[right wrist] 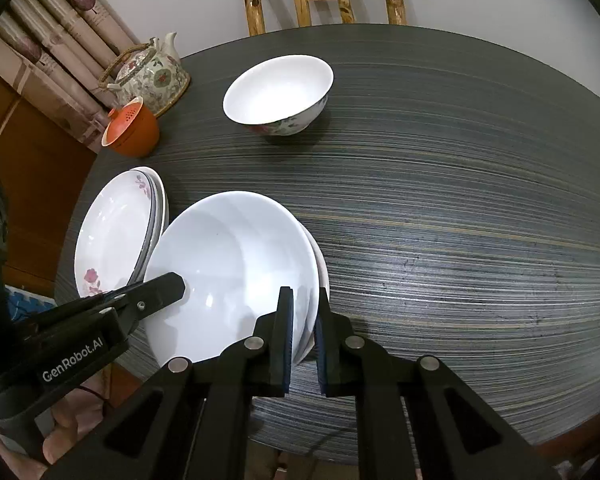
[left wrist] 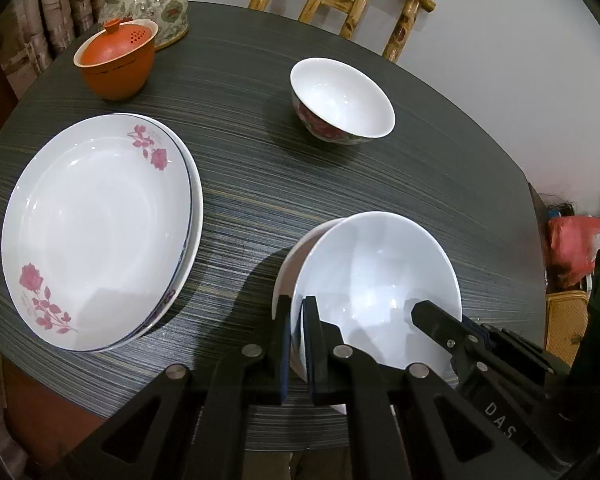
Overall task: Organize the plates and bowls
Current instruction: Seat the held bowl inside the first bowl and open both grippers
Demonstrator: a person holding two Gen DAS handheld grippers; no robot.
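Two plain white bowls (left wrist: 374, 276) sit nested near the table's front edge, also in the right wrist view (right wrist: 228, 264). My left gripper (left wrist: 297, 312) is shut on the left rim of the upper bowl. My right gripper (right wrist: 304, 316) is shut on the right rim of the nested bowls; it shows in the left wrist view (left wrist: 428, 316). A stack of rose-patterned plates (left wrist: 96, 232) lies to the left, also in the right wrist view (right wrist: 116, 236). A floral bowl (left wrist: 340, 100) stands alone farther back, also in the right wrist view (right wrist: 278, 94).
An orange lidded cup (left wrist: 114, 62) and a patterned teapot (left wrist: 148, 0) stand at the back left of the dark striped table (left wrist: 260, 184). A bamboo chair (left wrist: 340, 0) is behind the table. A red bag (left wrist: 576, 248) lies right of the table.
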